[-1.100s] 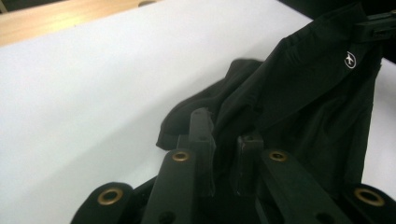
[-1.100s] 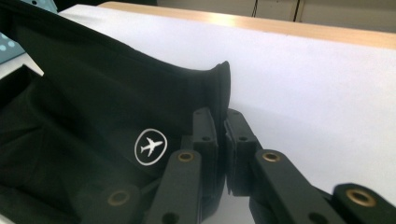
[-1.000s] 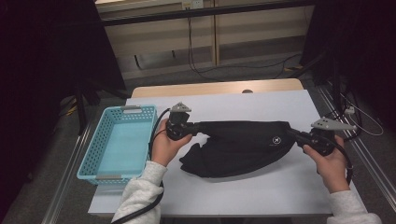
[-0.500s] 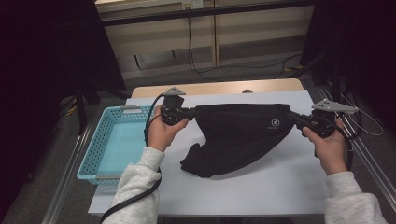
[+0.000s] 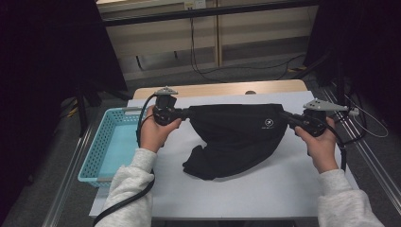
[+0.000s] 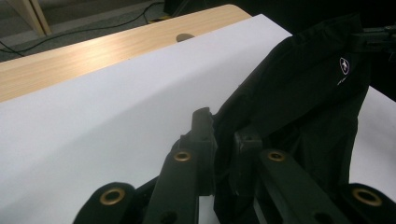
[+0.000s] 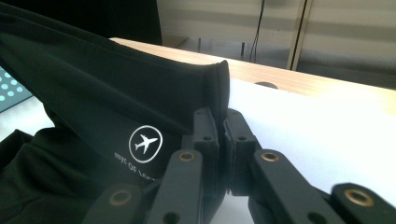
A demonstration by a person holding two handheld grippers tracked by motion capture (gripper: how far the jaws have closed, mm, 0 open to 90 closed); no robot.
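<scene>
Black garment hangs stretched btwn both; left hand-held gripper & right hand-held gripper each pinching a top corner.

My left hand-held gripper and right hand-held gripper pinch the black garment, stretched above the desk; blue basket at left.

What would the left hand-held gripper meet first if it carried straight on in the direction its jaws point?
The black garment itself: the left hand-held gripper is shut on one corner and points along the taut top edge. Beyond the cloth, roughly in line, is the right hand-held gripper, though depth is uncertain.
</scene>
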